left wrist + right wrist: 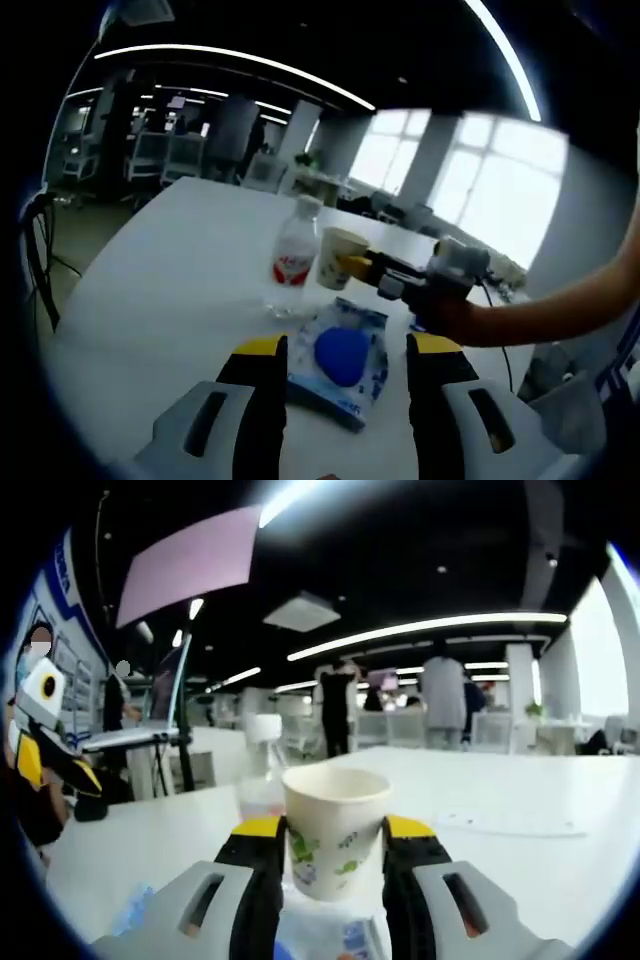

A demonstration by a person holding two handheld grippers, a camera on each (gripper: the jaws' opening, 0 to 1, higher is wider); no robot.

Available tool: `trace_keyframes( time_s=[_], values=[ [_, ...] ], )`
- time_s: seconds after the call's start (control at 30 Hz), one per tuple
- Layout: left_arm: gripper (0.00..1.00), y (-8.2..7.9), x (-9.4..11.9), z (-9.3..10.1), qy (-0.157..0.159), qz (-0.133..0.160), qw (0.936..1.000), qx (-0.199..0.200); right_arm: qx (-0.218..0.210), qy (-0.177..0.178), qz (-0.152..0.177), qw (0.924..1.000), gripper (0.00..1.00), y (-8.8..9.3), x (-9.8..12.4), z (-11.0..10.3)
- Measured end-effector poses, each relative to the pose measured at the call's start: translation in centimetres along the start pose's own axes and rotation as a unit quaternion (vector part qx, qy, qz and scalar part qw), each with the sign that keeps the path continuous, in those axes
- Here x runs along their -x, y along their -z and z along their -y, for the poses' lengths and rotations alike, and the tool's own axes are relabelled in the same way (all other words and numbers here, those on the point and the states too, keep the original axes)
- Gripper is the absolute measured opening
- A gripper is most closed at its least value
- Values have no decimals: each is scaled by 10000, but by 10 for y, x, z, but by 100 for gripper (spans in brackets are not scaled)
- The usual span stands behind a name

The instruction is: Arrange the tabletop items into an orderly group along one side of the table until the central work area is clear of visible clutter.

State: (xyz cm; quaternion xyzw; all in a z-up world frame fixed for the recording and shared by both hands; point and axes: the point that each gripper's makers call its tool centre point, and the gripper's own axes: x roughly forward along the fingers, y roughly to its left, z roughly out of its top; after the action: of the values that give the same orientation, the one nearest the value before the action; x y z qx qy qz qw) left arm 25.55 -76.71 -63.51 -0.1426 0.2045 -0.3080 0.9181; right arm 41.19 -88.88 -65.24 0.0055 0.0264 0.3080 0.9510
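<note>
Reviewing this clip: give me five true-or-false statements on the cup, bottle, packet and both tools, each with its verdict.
1. The right tool has the paper cup between its jaws. True.
2. The cup lies on its side. False: it stands upright.
3. The bottle stands upright beside the cup on the white table. True.
4. The left tool grips the bottle. False: it is open, with the blue packet lying between its jaws.
5. The packet is red. False: it is blue and white.
</note>
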Motion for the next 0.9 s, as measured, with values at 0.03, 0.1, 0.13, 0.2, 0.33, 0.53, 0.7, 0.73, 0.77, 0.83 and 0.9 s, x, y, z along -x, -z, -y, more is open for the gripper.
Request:
trace_keyframes(
  time_s=[0.03, 0.1, 0.13, 0.2, 0.33, 0.53, 0.7, 0.73, 0.77, 0.83, 0.9],
  values=[
    [46, 0, 0, 0, -2, -3, 10000, 2, -14, 11, -7, 10000, 34, 2, -1, 1],
    [46, 2, 0, 1, -6, -23, 10000, -5, -41, 56, -23, 10000, 34, 5, -3, 4],
    [46, 3, 0, 0, -9, -32, 10000, -6, -74, 61, -20, 10000, 34, 6, -3, 5],
    [46, 3, 0, 0, -20, -39, 10000, 0, -59, 59, -17, 10000, 34, 7, -4, 6],
    [46, 1, -1, 0, -24, 0, 10000, 33, -34, -22, -47, 10000, 35, 10, -7, 4],
    [46, 3, 1, 1, -43, 16, 9999, 92, -11, -86, -134, 9999, 35, 17, -9, 2],
    [46, 10, 3, 3, -40, -28, 9999, 102, 105, -170, -221, 9996, 35, 23, -10, -3],
    [46, 10, 4, 4, -30, -25, 9999, 122, 84, -163, -234, 9996, 35, 24, -10, -3],
    [46, 10, 5, 5, -23, -8, 9999, 141, 84, -173, -236, 9995, 35, 25, -10, -3],
    [46, 11, 6, 6, -30, -6, 9999, 167, 116, -183, -224, 9995, 35, 26, -11, -2],
    [46, 13, 6, 5, -34, -20, 9998, 186, 60, -194, -224, 9995, 35, 27, -12, -2]
  ],
)
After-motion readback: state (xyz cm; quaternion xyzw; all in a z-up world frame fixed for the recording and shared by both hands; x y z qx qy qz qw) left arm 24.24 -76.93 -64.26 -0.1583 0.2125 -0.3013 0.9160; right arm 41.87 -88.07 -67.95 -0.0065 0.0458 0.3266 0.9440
